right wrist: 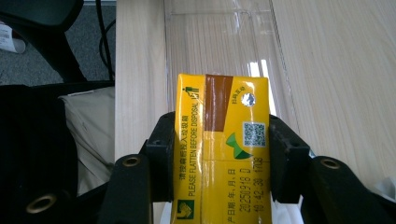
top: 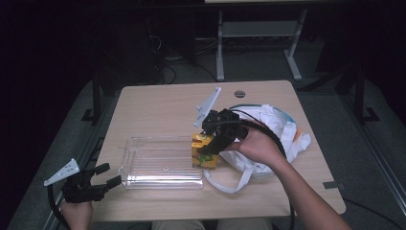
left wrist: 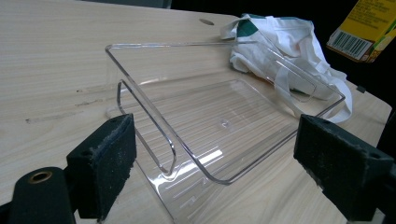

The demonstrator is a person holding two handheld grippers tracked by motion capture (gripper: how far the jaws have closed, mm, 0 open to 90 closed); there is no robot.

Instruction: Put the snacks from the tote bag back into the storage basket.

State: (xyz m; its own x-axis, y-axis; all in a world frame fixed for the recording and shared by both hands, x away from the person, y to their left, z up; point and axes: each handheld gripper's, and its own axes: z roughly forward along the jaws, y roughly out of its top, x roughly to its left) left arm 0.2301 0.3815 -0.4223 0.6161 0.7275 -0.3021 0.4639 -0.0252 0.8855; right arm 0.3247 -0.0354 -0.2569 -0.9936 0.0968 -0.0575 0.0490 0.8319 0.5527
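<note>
Left hand-held gripper (top: 106, 175) spread, idle off the near-left desk (top: 158, 103) corner. Clear tray (top: 160, 163): rigid, thin rim. Right hand-held gripper (top: 210, 149) pinches yellow carton (right wrist: 222, 149) by its 2 flat sides just beside the tray's right edge; light, crushable. White bag (top: 273, 134) crowds right.

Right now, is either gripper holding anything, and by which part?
The right gripper is shut on the yellow drink carton, jaws clamping its two narrow sides. The left gripper is open, holding nothing.
</note>
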